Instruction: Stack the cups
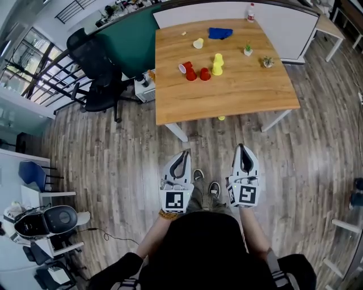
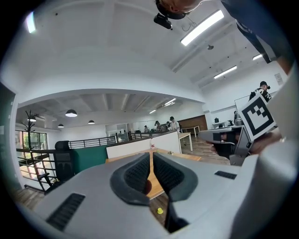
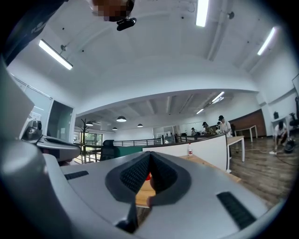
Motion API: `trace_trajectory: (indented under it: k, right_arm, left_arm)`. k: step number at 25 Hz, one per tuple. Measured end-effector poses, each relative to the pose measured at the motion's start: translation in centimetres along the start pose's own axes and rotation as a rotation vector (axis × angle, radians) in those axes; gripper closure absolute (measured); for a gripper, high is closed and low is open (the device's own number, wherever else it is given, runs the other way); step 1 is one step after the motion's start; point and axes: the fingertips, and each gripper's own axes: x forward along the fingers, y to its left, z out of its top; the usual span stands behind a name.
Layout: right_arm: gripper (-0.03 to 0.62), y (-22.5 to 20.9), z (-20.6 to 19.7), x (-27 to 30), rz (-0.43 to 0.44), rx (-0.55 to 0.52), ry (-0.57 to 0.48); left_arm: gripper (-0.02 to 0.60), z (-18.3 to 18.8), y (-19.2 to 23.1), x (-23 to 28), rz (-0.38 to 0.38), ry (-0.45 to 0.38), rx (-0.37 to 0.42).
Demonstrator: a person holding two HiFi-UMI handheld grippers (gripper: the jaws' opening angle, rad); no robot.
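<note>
Three red cups lie and stand close together mid-table, with a stack of yellow cups just to their right. A pale yellow cup sits farther back. One small yellow cup lies on the floor under the table's front edge and shows low between the jaws in the left gripper view. My left gripper and right gripper are held level over the floor, well short of the table. Both are shut and hold nothing. A red cup peeks past the right jaws.
The wooden table also bears a blue cloth, two small potted plants and a bottle at its far edge. A black office chair stands left of the table. A white partition runs behind it.
</note>
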Motion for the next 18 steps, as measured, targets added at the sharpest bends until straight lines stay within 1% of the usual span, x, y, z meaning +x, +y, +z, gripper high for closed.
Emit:
trace_trajectory:
  k: [3, 7, 10, 13, 18]
  right_arm:
    - [0.586, 0.0, -0.1, 1.0, 0.008, -0.013, 0.005]
    - [0.587, -0.1, 0.0, 3.0, 0.015, -0.043, 0.015]
    - [0.586, -0.4, 0.2, 4.8, 0.013, -0.057, 0.032]
    - [0.586, -0.6, 0.8, 7.5, 0.025, -0.094, 0.038]
    - [0.586, -0.6, 1.7, 13.4, 0.04, -0.129, 0.059]
  left_arm:
    - [0.541, -0.7, 0.1, 1.6, -0.009, 0.003, -0.013]
    - [0.541, -1.2, 0.6, 4.9, -0.022, -0.019, -0.059]
    - [0.541, -1.3, 1.2, 7.6, -0.04, -0.028, -0.069]
    - [0.541, -0.7, 2.4, 11.0, -0.046, -0.066, -0.091]
    - [0.541, -0.3, 5.3, 16.3, -0.055, -0.09, -0.115]
